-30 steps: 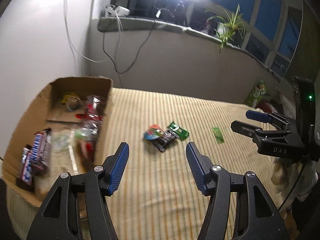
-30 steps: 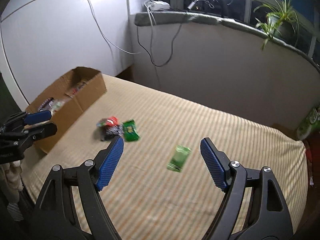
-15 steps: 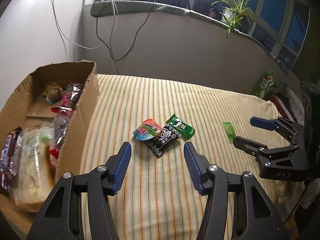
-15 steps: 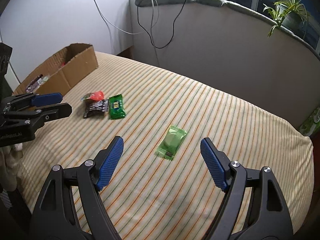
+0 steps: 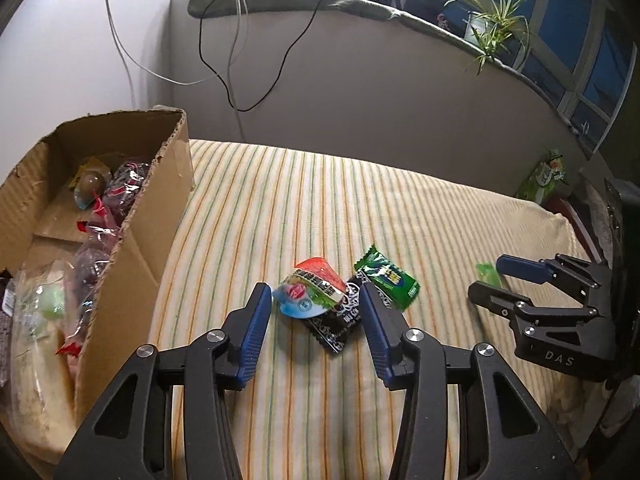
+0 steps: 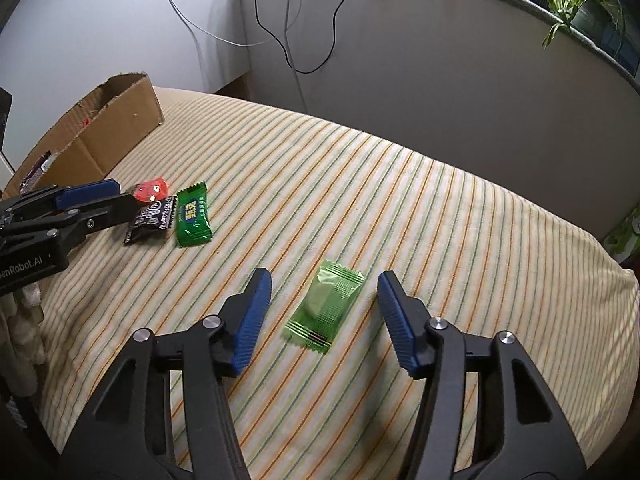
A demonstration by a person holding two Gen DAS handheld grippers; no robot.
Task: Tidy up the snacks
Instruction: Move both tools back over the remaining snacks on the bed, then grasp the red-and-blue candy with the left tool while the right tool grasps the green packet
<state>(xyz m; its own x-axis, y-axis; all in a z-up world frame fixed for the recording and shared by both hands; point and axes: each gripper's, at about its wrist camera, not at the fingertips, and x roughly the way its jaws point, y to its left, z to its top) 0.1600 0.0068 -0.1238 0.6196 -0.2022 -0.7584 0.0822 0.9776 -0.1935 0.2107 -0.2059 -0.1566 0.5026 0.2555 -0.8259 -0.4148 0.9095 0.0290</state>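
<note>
Centrally in the right wrist view, a translucent light-green candy wrapper (image 6: 325, 311) lies flat on the striped yellow cloth (image 6: 440, 220), framed by the released right gripper (image 6: 324, 294), evidently lined up for a pinch. At lower centre of the left view, the left gripper (image 5: 316, 314), likewise unclenched, brackets a red-and-blue pouch (image 5: 310, 292) overlapping a black packet (image 5: 340, 320) beside a dark-green sachet (image 5: 386, 278). An open brown cardboard box (image 5: 148, 216), part-filled, waits at left.
</note>
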